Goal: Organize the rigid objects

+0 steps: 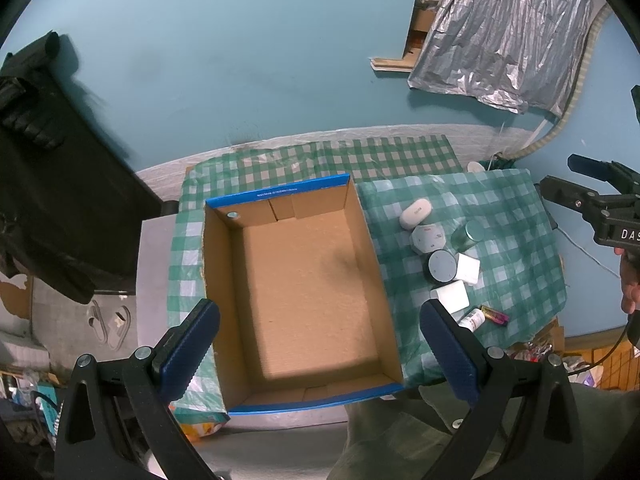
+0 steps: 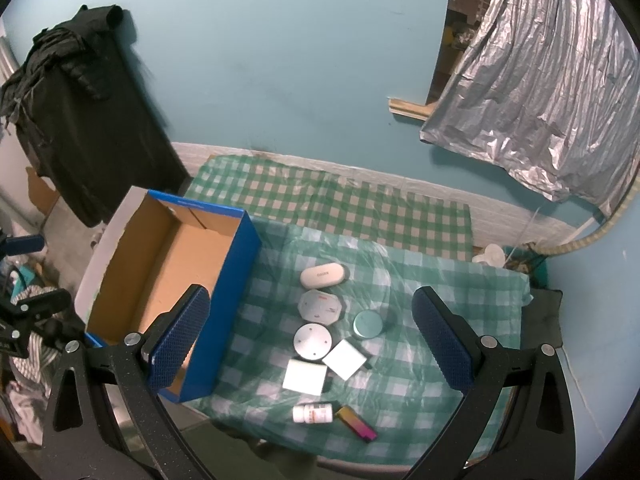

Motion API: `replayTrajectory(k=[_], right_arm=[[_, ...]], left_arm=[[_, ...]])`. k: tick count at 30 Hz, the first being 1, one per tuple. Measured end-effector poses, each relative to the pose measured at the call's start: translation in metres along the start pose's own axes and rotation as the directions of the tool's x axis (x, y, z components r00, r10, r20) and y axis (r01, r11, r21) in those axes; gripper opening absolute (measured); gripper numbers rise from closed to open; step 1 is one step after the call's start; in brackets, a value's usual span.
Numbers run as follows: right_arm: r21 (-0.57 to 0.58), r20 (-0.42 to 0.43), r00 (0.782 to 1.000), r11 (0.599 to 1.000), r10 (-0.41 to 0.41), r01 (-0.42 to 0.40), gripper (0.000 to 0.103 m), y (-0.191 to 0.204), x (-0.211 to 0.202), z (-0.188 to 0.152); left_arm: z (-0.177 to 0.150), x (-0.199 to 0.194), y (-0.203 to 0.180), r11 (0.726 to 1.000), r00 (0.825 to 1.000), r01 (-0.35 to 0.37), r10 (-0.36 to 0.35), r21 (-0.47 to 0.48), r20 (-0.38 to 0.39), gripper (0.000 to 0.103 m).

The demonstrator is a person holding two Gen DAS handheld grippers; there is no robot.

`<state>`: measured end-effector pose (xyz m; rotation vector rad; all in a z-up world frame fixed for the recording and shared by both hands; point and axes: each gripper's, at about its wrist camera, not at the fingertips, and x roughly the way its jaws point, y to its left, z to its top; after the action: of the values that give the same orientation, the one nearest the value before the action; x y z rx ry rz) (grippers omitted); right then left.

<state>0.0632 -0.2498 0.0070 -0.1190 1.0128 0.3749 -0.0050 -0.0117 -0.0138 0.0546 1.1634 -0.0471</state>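
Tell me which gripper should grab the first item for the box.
Right. The right gripper hangs open over the cluster, the round grey puck between its fingers. The left gripper is open over the empty cardboard box, away from the items.

Blue wall (image 2: 280, 60) behind. Green checked cloth (image 2: 440, 312) spread over the table. Dark clothes (image 2: 80, 120) hanging at left, crinkled silver sheet (image 2: 540, 100) at right, sandals (image 1: 112, 326) down on the floor.

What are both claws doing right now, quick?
Left claw: open, empty, over the box.
Right claw: open, empty, above the items on the cloth.
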Motion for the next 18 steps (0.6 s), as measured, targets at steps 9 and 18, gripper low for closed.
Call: replayTrajectory(k=[9,18], right_arm=[[-0.001,-0.001,1.0,1.0,-0.001,0.001,0.101,0.001,0.0009,-0.0005],[-0.002,-0.009,1.0,1.0,-0.002,0.002,0.101,0.0006,0.003,-0.0045]], left_arm=[[-0.0025,0.0001,-0.0013,1.0,1.0,-0.001,0.001,0.0,-0.002,0.101],[-0.0073,0.0016,-0.0007,1.0,1.0,0.001,-0.001,-0.002,-0.008,0.101]])
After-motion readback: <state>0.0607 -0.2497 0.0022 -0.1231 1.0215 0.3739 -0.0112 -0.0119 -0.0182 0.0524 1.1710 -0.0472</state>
